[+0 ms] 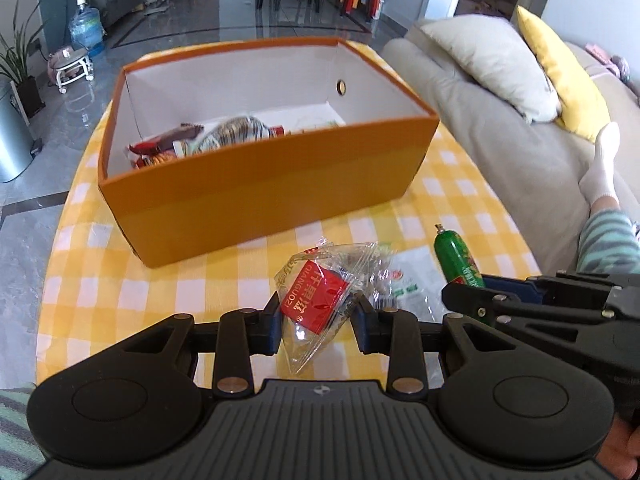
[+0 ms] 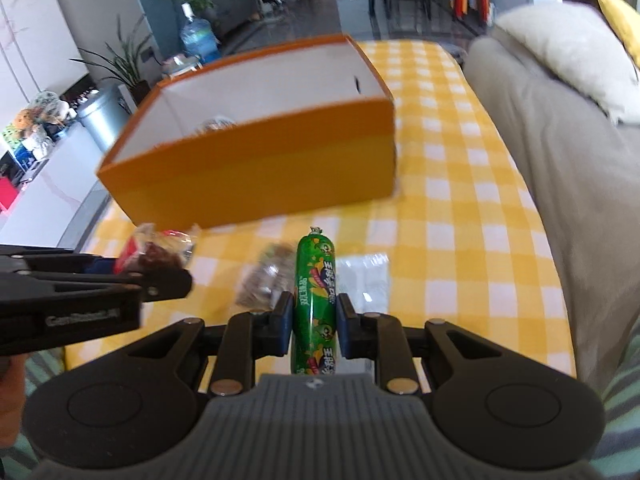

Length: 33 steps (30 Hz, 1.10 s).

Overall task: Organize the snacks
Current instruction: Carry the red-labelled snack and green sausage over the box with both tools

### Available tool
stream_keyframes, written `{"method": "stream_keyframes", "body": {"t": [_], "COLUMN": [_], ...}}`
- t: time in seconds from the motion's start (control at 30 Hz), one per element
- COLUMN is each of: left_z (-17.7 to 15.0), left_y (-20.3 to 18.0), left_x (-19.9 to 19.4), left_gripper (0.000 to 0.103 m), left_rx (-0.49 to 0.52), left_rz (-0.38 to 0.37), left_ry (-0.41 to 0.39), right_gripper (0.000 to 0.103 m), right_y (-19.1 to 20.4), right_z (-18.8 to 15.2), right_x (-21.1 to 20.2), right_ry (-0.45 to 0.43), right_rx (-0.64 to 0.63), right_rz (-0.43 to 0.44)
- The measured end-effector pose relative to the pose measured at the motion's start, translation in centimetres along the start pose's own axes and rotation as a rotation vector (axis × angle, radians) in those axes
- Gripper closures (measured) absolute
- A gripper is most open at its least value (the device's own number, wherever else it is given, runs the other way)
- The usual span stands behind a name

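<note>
An orange box (image 1: 256, 184) with a white inside stands on the yellow checked table and holds several snack packs (image 1: 224, 136). My left gripper (image 1: 318, 320) is shut on a clear packet with a red label (image 1: 316, 300), held in front of the box. My right gripper (image 2: 314, 320) is shut on a green sausage stick (image 2: 314, 280), also short of the box (image 2: 256, 172). The right gripper shows at the right in the left wrist view (image 1: 472, 300), with the sausage (image 1: 456, 256). The left gripper shows at the left in the right wrist view (image 2: 160, 280).
A clear wrapper with green print (image 1: 408, 284) lies on the table between the grippers. Another clear snack pack (image 2: 264, 276) lies left of the sausage. A grey sofa (image 1: 500, 132) with cushions runs along the table's right side, with a person's leg (image 1: 600, 216) on it.
</note>
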<state>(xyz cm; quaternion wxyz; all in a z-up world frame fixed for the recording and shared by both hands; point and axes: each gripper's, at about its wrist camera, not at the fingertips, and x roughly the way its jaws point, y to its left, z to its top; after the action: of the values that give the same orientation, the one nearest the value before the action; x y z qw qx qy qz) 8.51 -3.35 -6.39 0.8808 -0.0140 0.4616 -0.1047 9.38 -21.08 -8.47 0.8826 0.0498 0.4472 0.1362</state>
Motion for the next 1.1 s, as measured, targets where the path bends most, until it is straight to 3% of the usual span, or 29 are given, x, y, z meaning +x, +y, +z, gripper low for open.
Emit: {"method": "stream_keyframes", "body": {"t": [0.3, 0.67, 1.1], "left_z": [2.8, 9.5, 16.3], "left_y": [-0.5, -0.7, 1.1], "left_x": [-1.1, -1.5, 2.4], "left_gripper": [0.065, 0.065, 0.065], "left_rx": [0.016, 0.068, 0.109], "left_rz": [0.021, 0.059, 0.097], "left_ry": [-0.071, -0.164, -0.113], "right_gripper": [0.084, 0.084, 0.085], "right_y": [1.1, 2.4, 2.9], "right_z": [2.1, 8.8, 17.0], "right_x": [-1.2, -1.5, 3.4], "right_ry": [-0.056, -0.150, -0.161], "right_rx": [-0.047, -0.152, -0.288], "right_rz": [-0.008, -0.021, -0.100]}}
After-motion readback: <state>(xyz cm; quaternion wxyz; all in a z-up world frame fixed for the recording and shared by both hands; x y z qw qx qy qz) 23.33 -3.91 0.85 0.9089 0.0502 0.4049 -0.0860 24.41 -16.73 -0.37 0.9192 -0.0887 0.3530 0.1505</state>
